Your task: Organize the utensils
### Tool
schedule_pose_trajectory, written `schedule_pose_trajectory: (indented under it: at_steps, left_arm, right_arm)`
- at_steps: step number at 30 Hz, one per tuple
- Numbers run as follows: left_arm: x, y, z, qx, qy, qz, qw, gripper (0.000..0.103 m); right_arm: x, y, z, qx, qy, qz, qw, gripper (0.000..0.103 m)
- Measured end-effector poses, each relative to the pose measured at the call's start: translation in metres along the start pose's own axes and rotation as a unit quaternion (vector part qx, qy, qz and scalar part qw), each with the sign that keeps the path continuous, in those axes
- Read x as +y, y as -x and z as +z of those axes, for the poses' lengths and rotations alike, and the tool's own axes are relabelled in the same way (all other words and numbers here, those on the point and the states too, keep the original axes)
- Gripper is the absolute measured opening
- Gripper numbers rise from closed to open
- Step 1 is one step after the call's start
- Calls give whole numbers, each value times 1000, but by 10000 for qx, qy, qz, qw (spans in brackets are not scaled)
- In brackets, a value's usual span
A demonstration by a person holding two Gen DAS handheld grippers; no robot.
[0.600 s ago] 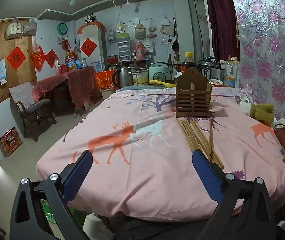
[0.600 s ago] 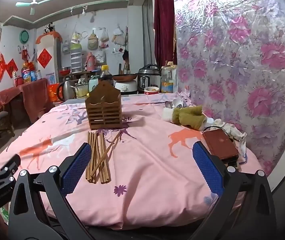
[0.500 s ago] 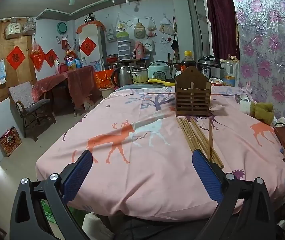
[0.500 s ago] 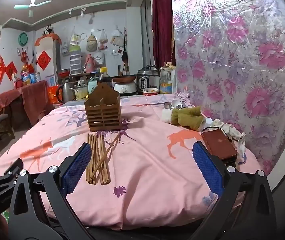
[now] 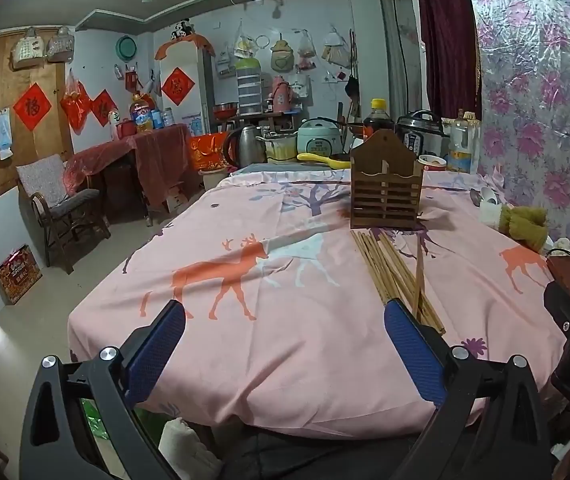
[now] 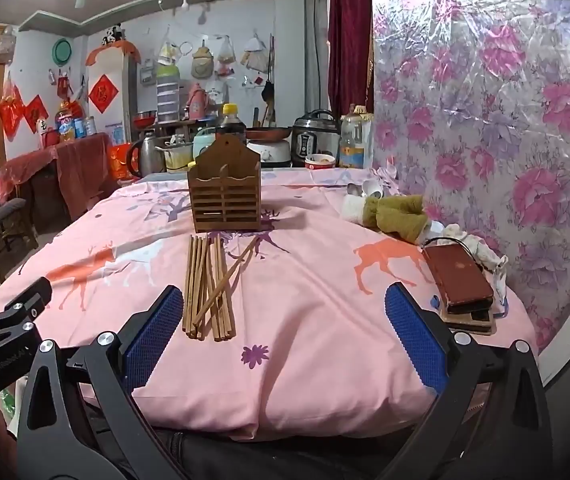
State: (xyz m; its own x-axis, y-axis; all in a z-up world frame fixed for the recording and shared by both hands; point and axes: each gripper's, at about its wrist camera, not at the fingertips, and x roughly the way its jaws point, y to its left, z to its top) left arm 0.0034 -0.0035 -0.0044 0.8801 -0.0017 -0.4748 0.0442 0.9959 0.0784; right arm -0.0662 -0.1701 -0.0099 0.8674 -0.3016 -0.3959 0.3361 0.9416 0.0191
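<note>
A bundle of several wooden chopsticks (image 6: 209, 284) lies on the pink deer-print tablecloth (image 6: 309, 292), one stick lying crossed over the rest. It also shows in the left wrist view (image 5: 393, 272). A brown slatted wooden utensil holder (image 6: 225, 196) stands upright just beyond them, seen too in the left wrist view (image 5: 385, 192). My right gripper (image 6: 285, 340) is open and empty, low at the table's near edge, right of the chopsticks. My left gripper (image 5: 285, 352) is open and empty at the near edge, left of the chopsticks.
A brown wallet on a phone (image 6: 459, 280) lies near the right edge. Olive and white cloths (image 6: 389, 212) lie by the floral wall. Rice cookers, a kettle and bottles (image 6: 313, 136) crowd the far end. A chair (image 5: 53, 208) stands at left.
Both grippers have shifted slightly; the right gripper's body now shows at the right edge of the left wrist view. Both stay open. The chopsticks and holder have not moved.
</note>
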Motion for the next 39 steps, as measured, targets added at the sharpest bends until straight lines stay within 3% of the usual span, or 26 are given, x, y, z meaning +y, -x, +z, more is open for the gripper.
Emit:
schedule_pose_trajectory:
  at_steps: [39]
  left_arm:
    - [3, 0, -2, -15, -8, 61, 10000, 98]
  right_arm:
    - [-4, -1, 0, -9, -13, -11, 10000, 97]
